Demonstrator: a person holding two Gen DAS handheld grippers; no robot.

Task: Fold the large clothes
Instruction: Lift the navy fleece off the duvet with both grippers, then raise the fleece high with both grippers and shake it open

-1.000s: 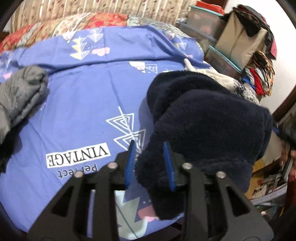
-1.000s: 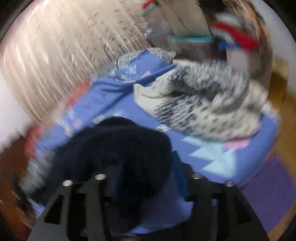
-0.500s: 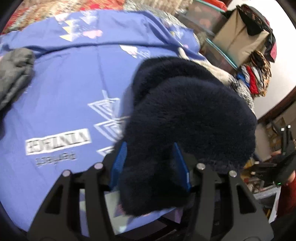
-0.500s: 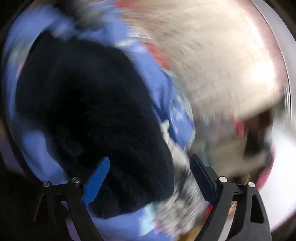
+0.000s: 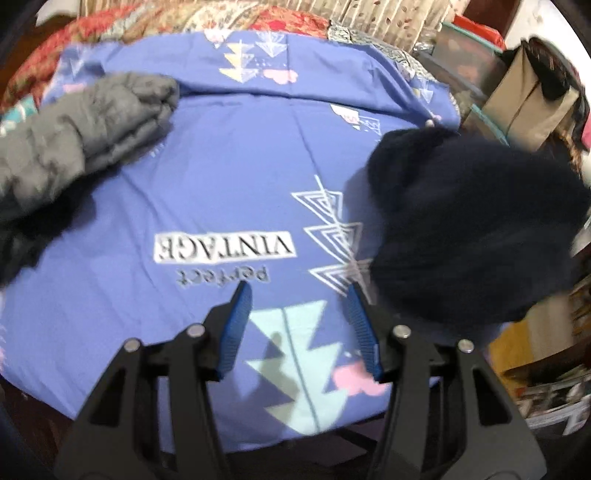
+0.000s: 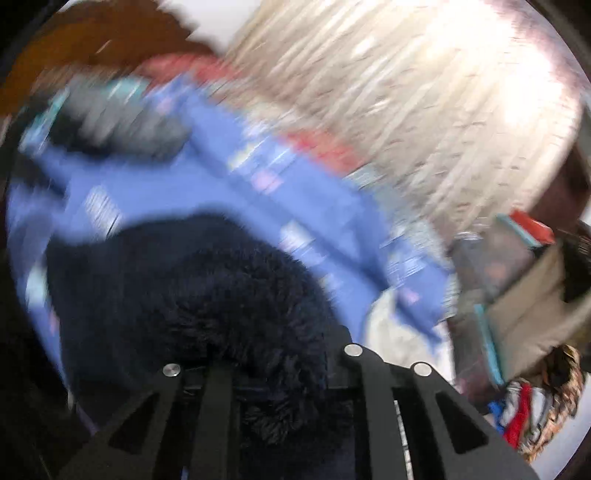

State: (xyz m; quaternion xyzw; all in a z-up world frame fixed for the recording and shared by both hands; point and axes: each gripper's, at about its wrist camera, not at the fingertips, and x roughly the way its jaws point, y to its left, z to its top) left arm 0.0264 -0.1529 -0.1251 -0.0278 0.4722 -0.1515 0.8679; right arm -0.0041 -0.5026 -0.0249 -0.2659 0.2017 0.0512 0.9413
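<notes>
A dark navy fluffy garment (image 5: 472, 221) lies bunched on the right side of the blue patterned bedsheet (image 5: 229, 177). My left gripper (image 5: 299, 325) is open and empty, its blue pads above the sheet just left of the garment. In the blurred right wrist view the same fluffy garment (image 6: 192, 295) fills the space between my right gripper's (image 6: 266, 373) fingers and hides the pads. The right gripper seems shut on it.
A grey quilted jacket (image 5: 74, 133) lies folded at the left of the bed. A white patterned knit (image 6: 391, 328) lies beside the navy garment. Storage boxes and piled clothes (image 5: 524, 92) stand at the right. A patterned quilt (image 5: 166, 18) lies at the bed's far edge.
My left gripper has let go of the navy garment and pulled back left, open. My right gripper has swung around and closed into the garment's fluff. The garment now sits further right.
</notes>
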